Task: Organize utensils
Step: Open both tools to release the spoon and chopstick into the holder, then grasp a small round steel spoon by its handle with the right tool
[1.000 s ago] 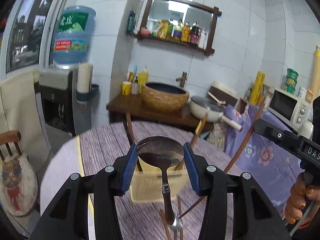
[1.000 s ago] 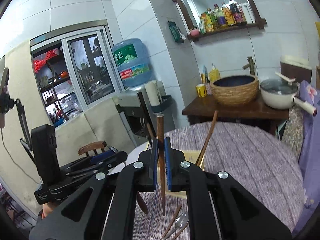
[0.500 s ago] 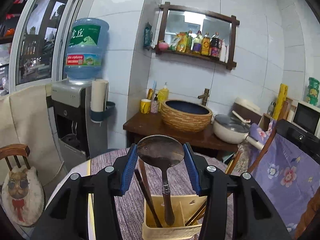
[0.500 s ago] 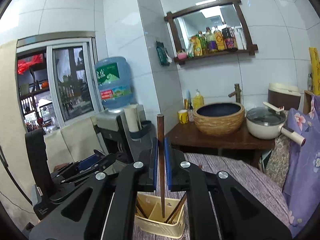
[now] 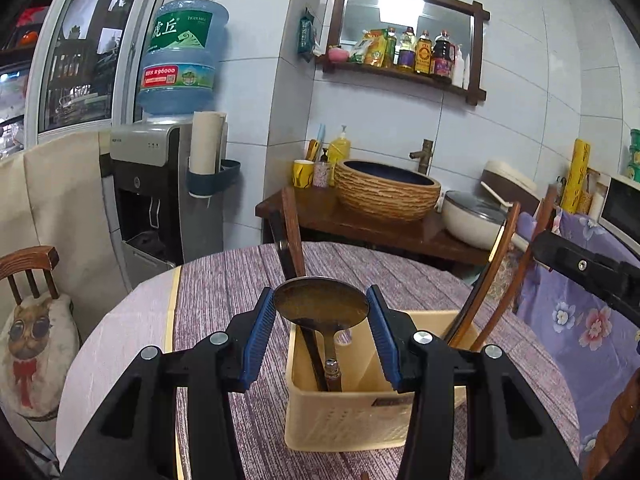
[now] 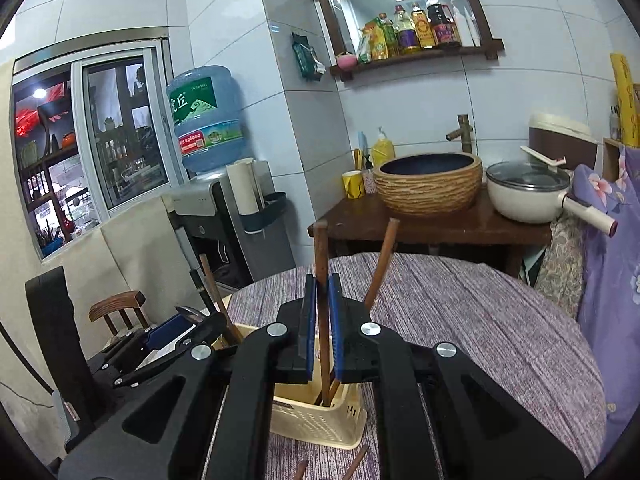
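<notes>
The left gripper [image 5: 321, 322], black with ribbed blue pads, is closed about halfway on the round bowl of a tarnished metal spoon [image 5: 321, 308]; both pads touch the rim of the bowl. The spoon hangs upright with the bowl on top, and its thin handle goes down into the left compartment of a pale yellow plastic utensil basket [image 5: 344, 420], whose lower walls have small slots. A dark wooden chopstick [image 5: 294, 236] also stands in that left compartment and leans back behind the spoon. Two reddish wooden chopsticks [image 5: 486, 280] lean out from the right compartment. The right gripper [image 6: 322, 330], of the same black and blue make, is almost fully closed on a straight brown wooden chopstick [image 6: 321, 252], which it holds upright; the lower end of this stick is inside the right part of the basket [image 6: 320, 424], but whether it touches the bottom I cannot tell. Another reddish chopstick [image 6: 382, 264] leans to the right just beside it. The basket stands on a round table with a purple woven-textured cloth [image 6: 460, 312]. On the cloth in front of the basket lie the ends of two more brown sticks [image 6: 354, 462].
</notes>
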Action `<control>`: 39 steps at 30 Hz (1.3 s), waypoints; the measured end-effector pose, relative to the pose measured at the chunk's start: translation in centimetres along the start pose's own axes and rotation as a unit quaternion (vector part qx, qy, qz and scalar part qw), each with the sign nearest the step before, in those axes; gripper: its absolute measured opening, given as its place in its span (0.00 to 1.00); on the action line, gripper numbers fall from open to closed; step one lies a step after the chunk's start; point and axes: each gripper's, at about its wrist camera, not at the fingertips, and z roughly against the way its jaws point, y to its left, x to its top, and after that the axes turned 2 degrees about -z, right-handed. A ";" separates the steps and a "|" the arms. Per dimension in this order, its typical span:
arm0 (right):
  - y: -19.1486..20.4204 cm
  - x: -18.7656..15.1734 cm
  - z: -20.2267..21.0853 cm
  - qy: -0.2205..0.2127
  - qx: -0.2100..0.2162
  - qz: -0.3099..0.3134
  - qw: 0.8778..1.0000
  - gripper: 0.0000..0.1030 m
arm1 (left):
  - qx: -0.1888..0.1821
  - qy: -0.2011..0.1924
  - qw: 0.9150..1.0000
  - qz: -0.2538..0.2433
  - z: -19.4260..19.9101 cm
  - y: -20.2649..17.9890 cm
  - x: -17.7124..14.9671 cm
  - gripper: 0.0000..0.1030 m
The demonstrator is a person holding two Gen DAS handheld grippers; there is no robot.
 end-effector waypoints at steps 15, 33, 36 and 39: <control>-1.3 -3.1 1.6 0.000 -0.022 -0.027 0.999 0.49 | -0.012 -0.018 1.000 -0.014 3.0 0.0 -1.1 0.69; -5.4 -17.9 5.9 0.166 -0.138 -0.044 0.975 0.65 | -0.008 0.119 0.993 -0.017 5.6 1.3 -12.0 0.75; -5.5 -19.6 6.1 0.188 -0.144 -0.047 0.970 0.65 | -0.015 0.138 0.990 -0.017 5.3 0.9 -13.3 0.72; -5.5 -20.6 6.5 0.189 -0.146 -0.050 0.970 0.63 | -0.018 0.148 0.989 -0.016 5.1 0.7 -14.2 0.69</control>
